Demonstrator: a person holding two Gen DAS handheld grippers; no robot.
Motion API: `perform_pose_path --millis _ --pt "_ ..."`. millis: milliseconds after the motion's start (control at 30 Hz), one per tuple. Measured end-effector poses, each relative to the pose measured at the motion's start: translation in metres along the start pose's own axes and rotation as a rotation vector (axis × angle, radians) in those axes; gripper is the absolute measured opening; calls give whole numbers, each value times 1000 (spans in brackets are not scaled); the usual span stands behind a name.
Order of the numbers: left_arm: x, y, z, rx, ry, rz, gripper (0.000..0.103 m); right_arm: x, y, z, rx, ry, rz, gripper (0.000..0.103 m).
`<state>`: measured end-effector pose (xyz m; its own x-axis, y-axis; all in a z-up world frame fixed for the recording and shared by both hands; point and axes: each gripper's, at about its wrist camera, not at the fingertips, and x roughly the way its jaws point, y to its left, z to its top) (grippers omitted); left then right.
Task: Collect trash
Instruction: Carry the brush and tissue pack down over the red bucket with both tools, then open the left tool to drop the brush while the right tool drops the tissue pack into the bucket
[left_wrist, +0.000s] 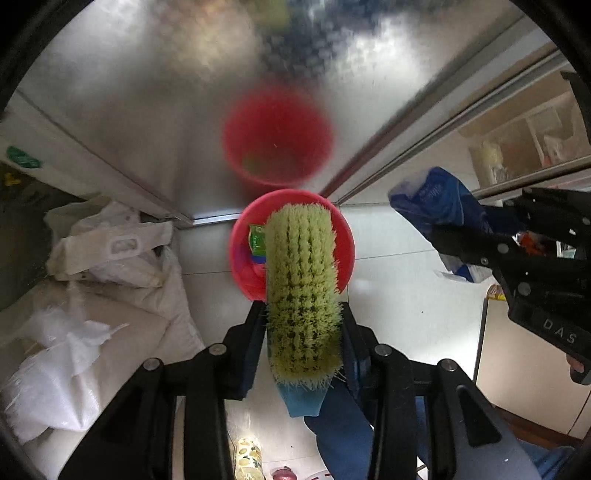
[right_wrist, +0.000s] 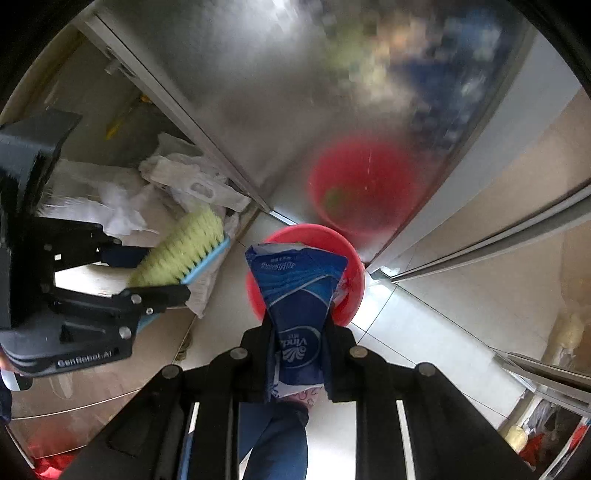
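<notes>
The left gripper (left_wrist: 301, 325) is clamped on a green-bristled scrub brush (left_wrist: 301, 288) with a blue back, above the red bucket (left_wrist: 343, 236). At its 3 o'clock the right gripper (right_wrist: 299, 332), marked "DAS", pinches a blue "Vinda" tissue wrapper (right_wrist: 297, 295). The left gripper's body reads "GenRobot.AI".

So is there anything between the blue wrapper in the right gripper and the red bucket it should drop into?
Nothing visible blocks it. The blue wrapper, pinched in the right gripper, hangs directly over the open red bucket on the floor. The brush in the left gripper sits off to the side in the right wrist view.
</notes>
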<state>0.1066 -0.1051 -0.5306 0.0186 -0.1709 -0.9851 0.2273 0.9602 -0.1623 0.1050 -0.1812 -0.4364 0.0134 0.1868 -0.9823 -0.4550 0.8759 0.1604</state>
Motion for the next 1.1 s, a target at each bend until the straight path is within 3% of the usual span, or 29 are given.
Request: perform_pose_path --millis 267,367,433,533,967,1033,1100 --pt "26 -6 9 6 31 14 36 7 -12 -5 -20 -6 10 18" --pt "29 -9 13 9 36 18 51 3 -19 -11 -22 -1 11 18" --pt "29 -9 13 12 40 5 69 2 -21 -13 -26 0 7 18" --pt "24 -10 13 8 27 -4 83 5 -21 -12 -27 4 3 18" --pt "11 2 2 -47 16 42 91 11 -14 -11 -70 19 34 18" --pt "10 8 -2 -65 8 46 102 13 -12 -11 -79 22 38 18" --pt "11 13 -6 -85 9 64 103 17 -10 -10 -88 23 49 18"
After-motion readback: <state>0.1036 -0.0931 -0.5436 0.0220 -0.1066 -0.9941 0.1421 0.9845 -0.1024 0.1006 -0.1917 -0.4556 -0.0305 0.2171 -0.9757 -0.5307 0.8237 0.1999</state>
